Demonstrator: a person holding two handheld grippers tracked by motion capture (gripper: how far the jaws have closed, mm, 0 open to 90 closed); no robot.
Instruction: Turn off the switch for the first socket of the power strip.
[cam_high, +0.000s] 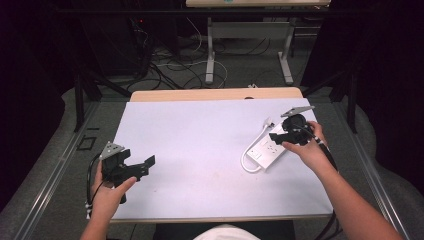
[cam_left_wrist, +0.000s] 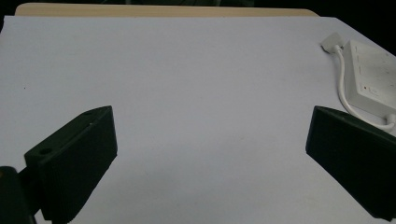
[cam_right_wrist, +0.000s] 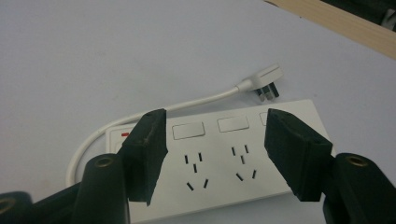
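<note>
A white power strip (cam_high: 266, 150) lies on the right side of the white sheet (cam_high: 200, 145), with its short cord (cam_high: 245, 164) looped at its near end and the plug (cam_high: 267, 122) resting beside its far end. My right gripper (cam_high: 276, 137) hovers just over the strip, open. In the right gripper view the jaws (cam_right_wrist: 215, 123) straddle two socket groups of the strip (cam_right_wrist: 224, 182) with nothing between them, and the plug (cam_right_wrist: 268, 81) lies beyond. My left gripper (cam_high: 146, 167) is held at the sheet's left front, open and empty (cam_left_wrist: 212, 128). The strip (cam_left_wrist: 373, 79) appears far off to its right.
The sheet covers a wooden table (cam_high: 215, 94) whose far edge shows. Beyond it are a floor with tangled cables (cam_high: 170, 70) and another table's white legs (cam_high: 210, 55). Dark curtains flank both sides. Bare sheet stretches between the two grippers.
</note>
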